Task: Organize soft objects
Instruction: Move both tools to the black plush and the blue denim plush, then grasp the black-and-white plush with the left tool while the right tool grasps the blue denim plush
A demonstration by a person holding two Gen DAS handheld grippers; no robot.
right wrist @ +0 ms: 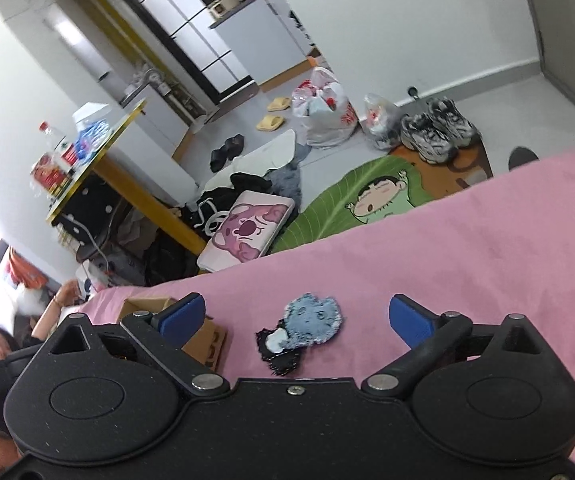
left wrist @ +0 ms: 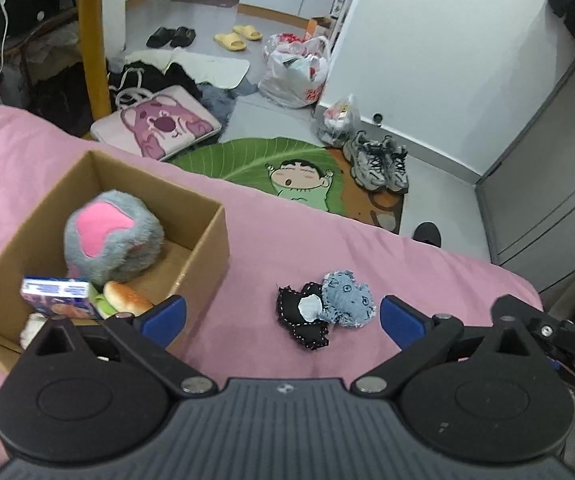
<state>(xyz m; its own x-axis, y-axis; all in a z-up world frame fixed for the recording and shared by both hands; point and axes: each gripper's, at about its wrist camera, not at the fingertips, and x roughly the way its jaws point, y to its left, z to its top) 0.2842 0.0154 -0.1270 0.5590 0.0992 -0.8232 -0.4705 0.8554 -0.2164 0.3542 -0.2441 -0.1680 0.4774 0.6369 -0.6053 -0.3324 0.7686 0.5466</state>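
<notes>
At nine o'clock in my left view sits the cardboard box (left wrist: pixel 203 240), stiff brown walls, square corners, open top, pressing a shallow dent into the pink bed cover (left wrist: pixel 295 232). Inside it a shaggy grey plush ball (left wrist: pixel 115 236) with a smooth pink patch leans toward the far wall; at its foot lie a glossy blue carton (left wrist: pixel 57 294) and a soft bun-shaped toy (left wrist: pixel 127 296). My left hand-held gripper (left wrist: pixel 283 316) hangs with its blue pads spread wide, nothing between them, the left pad over the box's near corner. Toward twelve o'clock of it, on bare cover, lie the fabric hearts: a black heart (left wrist: pixel 301 326) with pale stitched edges and a white patch, and a frayed denim heart (left wrist: pixel 349 300) overlapping its right lobe. Open sheet runs around them out to the bed's far edge at one o'clock, where the floor drops away. My right hand-held gripper (right wrist: pixel 297 318) is likewise spread apart and empty, with both hearts lying just ahead between its pads and smooth pink cover free to the right.
</notes>
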